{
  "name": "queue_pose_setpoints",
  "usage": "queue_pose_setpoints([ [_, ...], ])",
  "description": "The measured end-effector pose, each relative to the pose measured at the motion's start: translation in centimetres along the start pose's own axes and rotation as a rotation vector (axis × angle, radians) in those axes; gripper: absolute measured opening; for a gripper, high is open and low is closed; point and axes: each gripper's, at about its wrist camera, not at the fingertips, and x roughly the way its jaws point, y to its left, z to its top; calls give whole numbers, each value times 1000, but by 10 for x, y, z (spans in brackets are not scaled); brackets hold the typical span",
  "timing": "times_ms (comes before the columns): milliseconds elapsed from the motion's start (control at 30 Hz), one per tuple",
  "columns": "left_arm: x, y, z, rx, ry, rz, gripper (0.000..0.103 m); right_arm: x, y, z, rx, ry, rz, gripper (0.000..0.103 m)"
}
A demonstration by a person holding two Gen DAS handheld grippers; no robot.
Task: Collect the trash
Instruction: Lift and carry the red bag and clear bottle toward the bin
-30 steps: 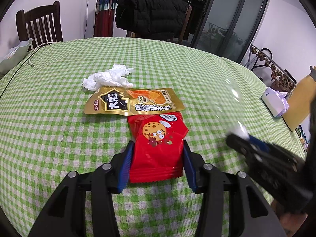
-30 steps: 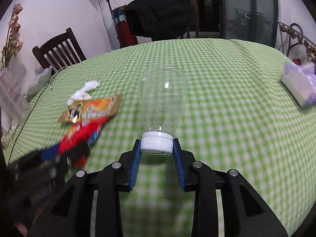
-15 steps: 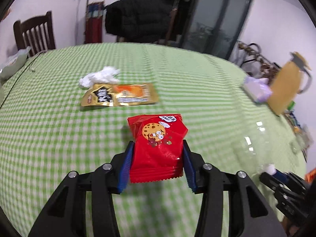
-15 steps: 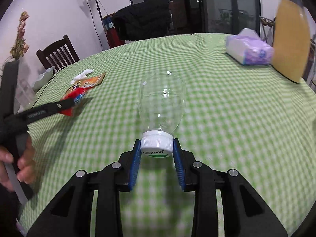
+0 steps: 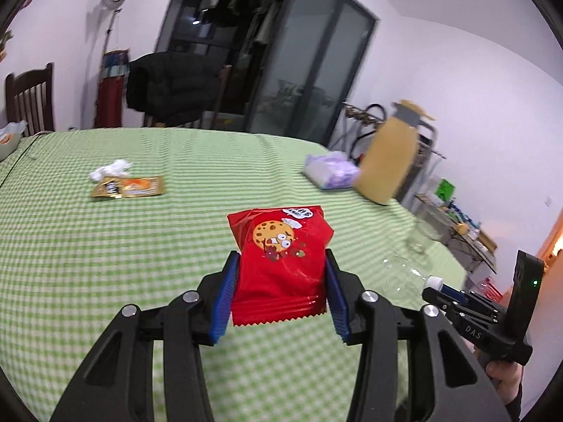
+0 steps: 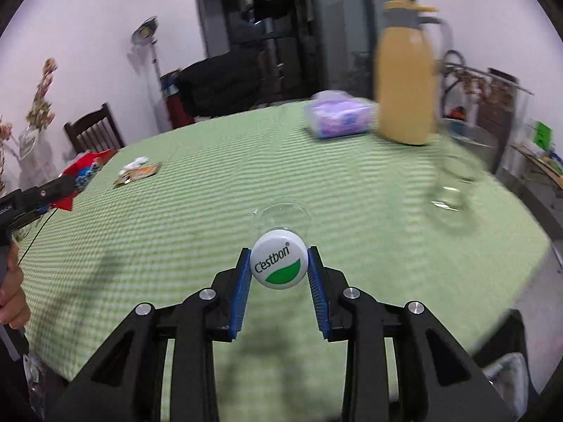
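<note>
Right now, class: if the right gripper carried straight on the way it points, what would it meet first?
Probably the green checked tablecloth. The right gripper, shut on the clear plastic bottle's white cap, points downward at bare cloth; depth is uncertain.

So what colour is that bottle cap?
White with a green patch and dark lettering: the cap, clearest in the right wrist view.
</note>
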Motion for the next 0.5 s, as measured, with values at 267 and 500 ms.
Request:
queue_pose_setpoints([
  [267, 1, -89, -18, 114, 50, -164, 41, -87, -137, -67, 195, 10, -204, 32],
  [500, 51, -156, -41, 185, 148, -256, 20, -137, -229, -140, 369, 49, -358, 32],
])
